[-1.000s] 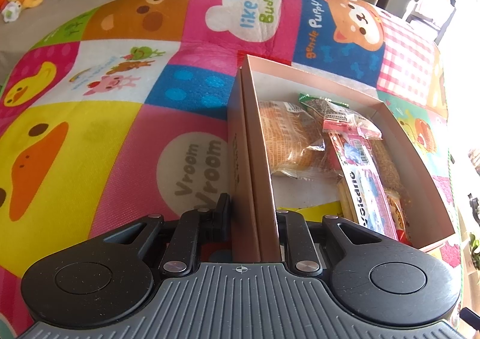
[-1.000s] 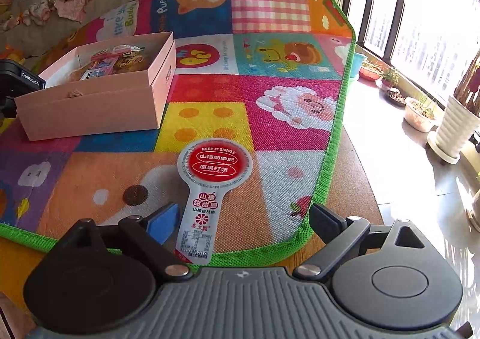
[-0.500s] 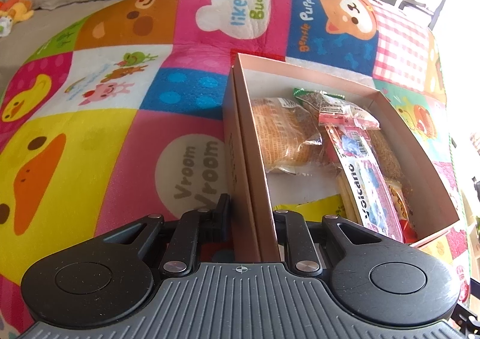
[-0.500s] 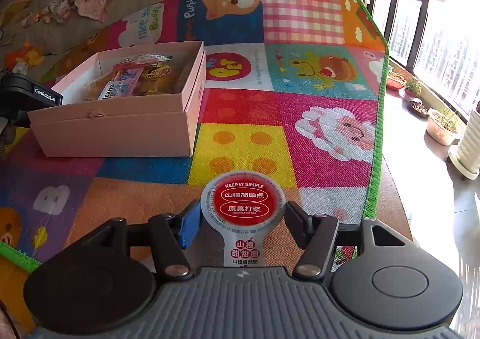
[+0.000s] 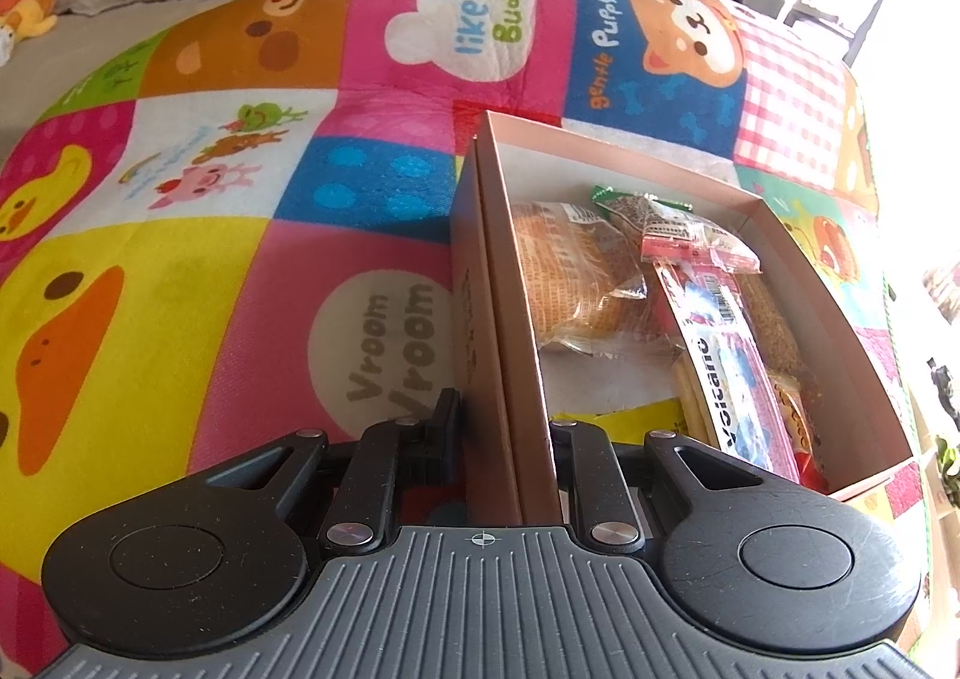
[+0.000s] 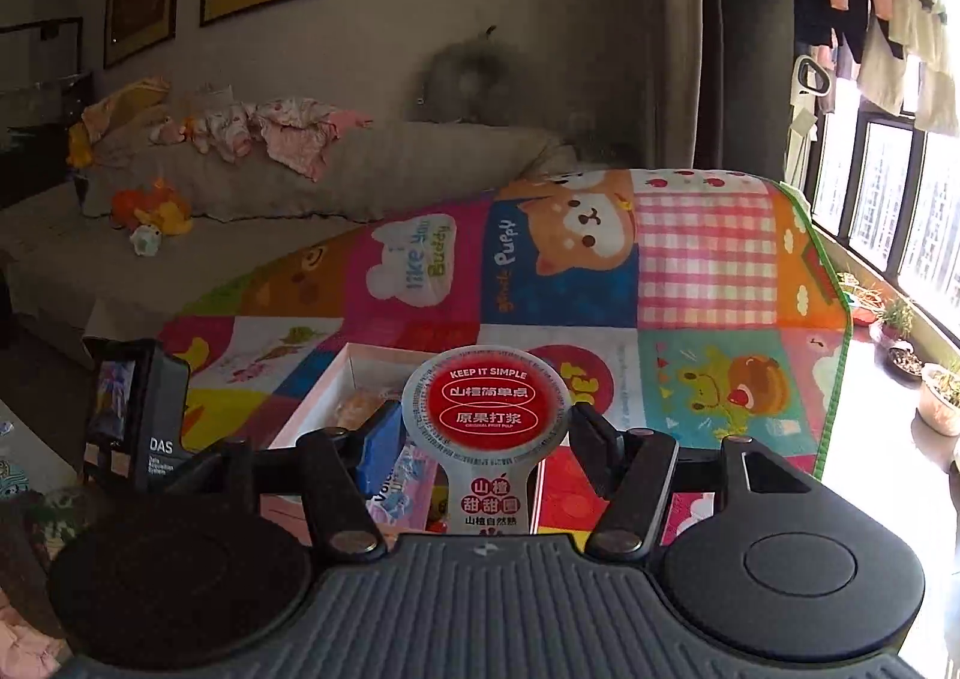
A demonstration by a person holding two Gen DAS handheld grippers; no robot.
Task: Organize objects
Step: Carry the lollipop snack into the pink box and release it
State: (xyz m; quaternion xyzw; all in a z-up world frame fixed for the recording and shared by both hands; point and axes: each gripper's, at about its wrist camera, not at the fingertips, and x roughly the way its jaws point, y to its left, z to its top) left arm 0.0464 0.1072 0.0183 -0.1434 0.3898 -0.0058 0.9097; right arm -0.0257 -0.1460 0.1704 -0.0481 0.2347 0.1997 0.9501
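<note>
A pink cardboard box (image 5: 840,319) lies open on the colourful play mat and holds several wrapped snacks (image 5: 576,283). My left gripper (image 5: 504,427) is shut on the box's left wall, one finger outside and one inside. My right gripper (image 6: 483,433) is shut on a round red-and-white snack pack (image 6: 487,400) and holds it in the air above the near end of the box (image 6: 336,379). The left gripper's body (image 6: 144,415) shows at the left of the right wrist view.
The play mat (image 5: 180,271) covers a raised surface with a green edge (image 6: 840,319) on the right. A grey sofa (image 6: 240,187) with toys and clothes stands behind. Potted plants (image 6: 936,397) and a window are on the right.
My right gripper closed on the round snack pack, lifted it off the mat and carried it over towards the box. My left gripper has kept its hold on the box wall.
</note>
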